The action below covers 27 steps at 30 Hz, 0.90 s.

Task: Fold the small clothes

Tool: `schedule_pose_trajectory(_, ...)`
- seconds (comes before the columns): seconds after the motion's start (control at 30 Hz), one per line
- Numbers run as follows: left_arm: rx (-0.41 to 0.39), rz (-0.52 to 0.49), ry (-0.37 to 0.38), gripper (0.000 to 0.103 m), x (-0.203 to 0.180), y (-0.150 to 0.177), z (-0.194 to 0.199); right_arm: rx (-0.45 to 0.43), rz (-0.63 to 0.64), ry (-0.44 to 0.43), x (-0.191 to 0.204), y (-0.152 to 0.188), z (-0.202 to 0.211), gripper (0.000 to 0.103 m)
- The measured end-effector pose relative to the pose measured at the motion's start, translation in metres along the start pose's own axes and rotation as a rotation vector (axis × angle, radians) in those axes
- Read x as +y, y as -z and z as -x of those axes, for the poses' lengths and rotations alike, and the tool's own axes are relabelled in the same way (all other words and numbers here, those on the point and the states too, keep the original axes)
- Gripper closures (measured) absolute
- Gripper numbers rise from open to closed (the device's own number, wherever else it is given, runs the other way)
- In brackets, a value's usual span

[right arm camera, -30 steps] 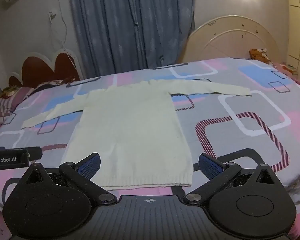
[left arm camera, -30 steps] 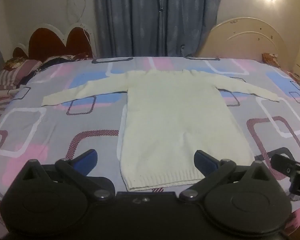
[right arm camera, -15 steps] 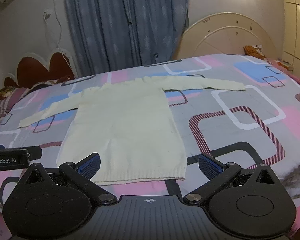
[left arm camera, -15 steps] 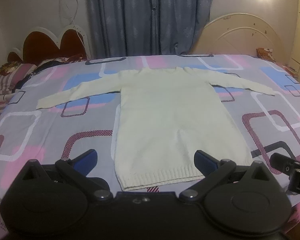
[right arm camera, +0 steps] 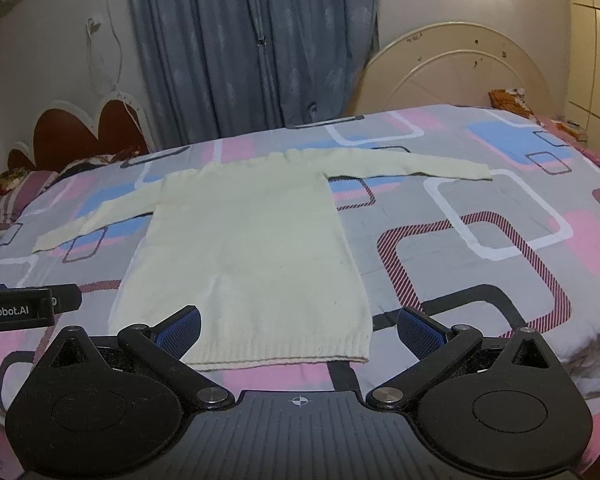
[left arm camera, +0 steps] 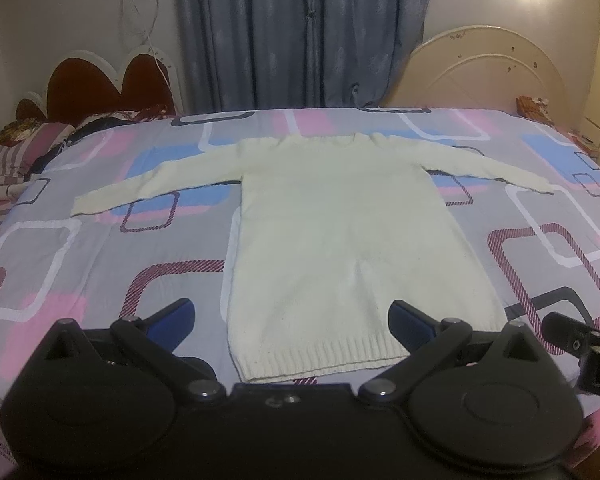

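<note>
A pale cream knitted sweater [left arm camera: 340, 232] [right arm camera: 244, 248] lies flat on the bed, both sleeves spread out sideways and its ribbed hem [left arm camera: 320, 360] nearest me. My left gripper [left arm camera: 292, 320] hovers open over the hem, holding nothing. My right gripper [right arm camera: 298, 326] is open too, above the hem's right corner [right arm camera: 360, 354]. Each gripper shows at the edge of the other's view: the right one [left arm camera: 580, 344] at far right, the left one [right arm camera: 24, 308] at far left.
The bed cover [left arm camera: 100, 272] is grey with pink, blue and white squares. Pillows [left arm camera: 16, 148] and a red heart-shaped headboard [left arm camera: 112, 84] stand at the left. A cream arched board [right arm camera: 456, 76] leans behind the bed, next to blue curtains [left arm camera: 308, 32].
Both views have shifted slightly. The sweater sits a little further left in the right wrist view. Both grippers stay open and the sweater has not moved.
</note>
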<state>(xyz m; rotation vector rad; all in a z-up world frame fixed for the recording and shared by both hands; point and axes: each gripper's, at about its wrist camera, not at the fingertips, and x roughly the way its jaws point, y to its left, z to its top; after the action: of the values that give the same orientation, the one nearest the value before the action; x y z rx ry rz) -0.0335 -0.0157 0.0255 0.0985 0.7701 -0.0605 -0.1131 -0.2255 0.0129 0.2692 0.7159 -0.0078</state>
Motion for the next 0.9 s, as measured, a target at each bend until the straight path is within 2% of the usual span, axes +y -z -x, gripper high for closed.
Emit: schedule_pose_trajectory(0.9,0.008,-0.002,-0.004,0.0,-0.0055,-0.0022,-0.0069,0.003,-0.007,0.008,-0.0052,-0.0031,-0.0053,0.0)
